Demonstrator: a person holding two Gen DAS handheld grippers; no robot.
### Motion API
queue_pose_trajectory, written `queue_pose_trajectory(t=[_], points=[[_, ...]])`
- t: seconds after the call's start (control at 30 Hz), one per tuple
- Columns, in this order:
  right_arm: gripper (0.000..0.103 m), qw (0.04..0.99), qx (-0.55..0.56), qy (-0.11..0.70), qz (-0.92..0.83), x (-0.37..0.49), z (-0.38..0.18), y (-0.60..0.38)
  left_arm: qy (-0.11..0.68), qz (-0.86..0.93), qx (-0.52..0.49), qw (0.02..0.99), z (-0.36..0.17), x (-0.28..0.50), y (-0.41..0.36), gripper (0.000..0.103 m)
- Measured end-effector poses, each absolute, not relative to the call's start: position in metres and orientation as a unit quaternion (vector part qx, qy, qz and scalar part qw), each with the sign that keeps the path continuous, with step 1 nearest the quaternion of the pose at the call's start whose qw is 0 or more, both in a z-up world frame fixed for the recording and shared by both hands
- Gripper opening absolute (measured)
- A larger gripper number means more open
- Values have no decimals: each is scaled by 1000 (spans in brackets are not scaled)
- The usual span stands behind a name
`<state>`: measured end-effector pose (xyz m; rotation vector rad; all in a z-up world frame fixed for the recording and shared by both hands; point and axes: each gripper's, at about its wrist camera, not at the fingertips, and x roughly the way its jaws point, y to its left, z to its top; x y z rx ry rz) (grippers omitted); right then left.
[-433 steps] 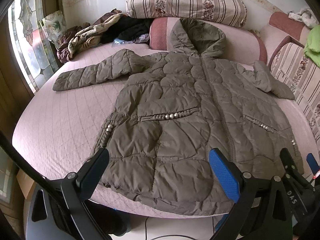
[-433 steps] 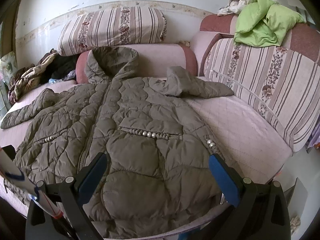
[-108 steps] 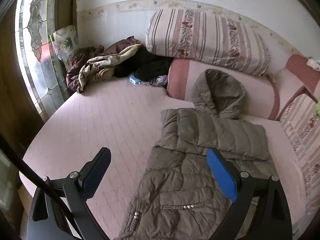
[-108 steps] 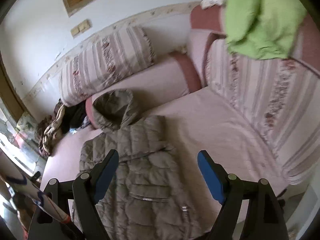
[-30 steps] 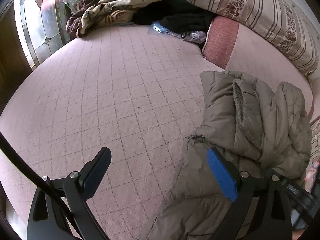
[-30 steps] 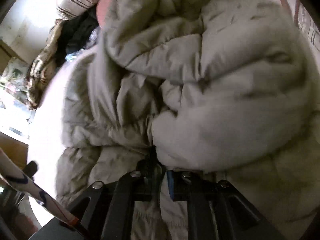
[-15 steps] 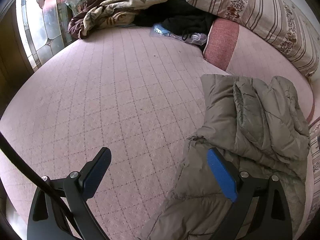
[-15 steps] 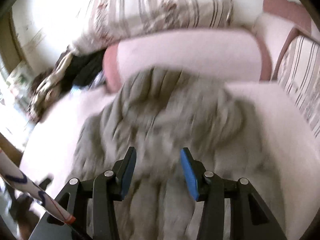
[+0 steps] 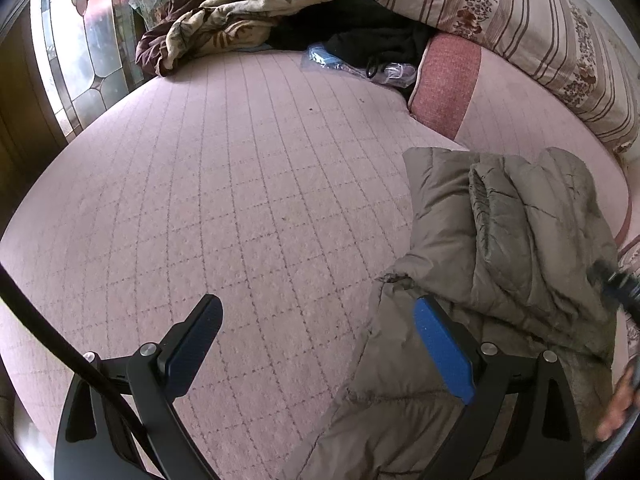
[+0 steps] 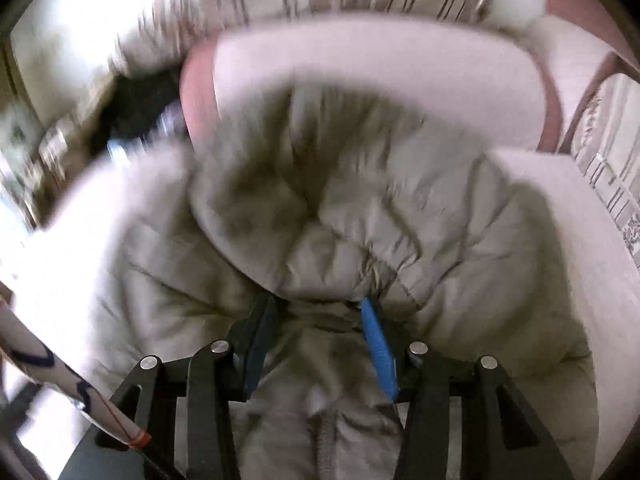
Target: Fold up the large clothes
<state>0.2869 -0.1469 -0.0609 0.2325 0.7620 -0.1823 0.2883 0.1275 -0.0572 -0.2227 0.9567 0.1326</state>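
Pink quilted bed (image 9: 224, 184) fills your left view, wide and bare on its near half, with a striped cushion (image 9: 520, 28) along the back and a heap of clothes (image 9: 256, 16) by the window. Your coat (image 9: 516, 264) lies on the right side of the bed, already narrowed and with its top part doubled down over the body, so you look to be late in the fold, at the point of letting go of that upper flap.

Your left gripper (image 9: 316, 340) hangs over the bed with its jaws spread wide and nothing between them; its right finger sits over the coat's left edge, though whether it touches the cloth you can't tell from here.

Your right gripper (image 10: 316, 336) stands half apart, low against the coat (image 10: 360, 220), the fingertips tucked under the rolled edge of the puffy top layer. Padding bulges between the jaws, but the blue pads don't seem to press on it, so read that as released rather than pinched.

Next, I'd judge, you need both tools on the near hem to bring it up over the doubled part, or a press to flatten the bulge; the padding looks springy and may pop open.

Hard to read: the right view is smeared by motion, the hem is cut off at the bottom of both views, and at the left view's right edge only blurred fingertips (image 9: 618, 408) and a dark bit of the other tool show.
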Motion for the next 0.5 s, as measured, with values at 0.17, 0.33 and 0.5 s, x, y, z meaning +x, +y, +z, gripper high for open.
queue_pose_trajectory(t=[0.17, 0.33, 0.5], points=[[51, 928, 104, 352, -60, 309, -38, -127, 459, 66, -99, 880, -58, 289, 126, 96], [51, 876, 136, 462, -10, 364, -111, -104, 463, 71, -106, 877, -60, 292, 132, 96], [49, 908, 106, 404, -28, 346, -73, -90, 459, 72, -126, 876, -56, 291, 142, 96]])
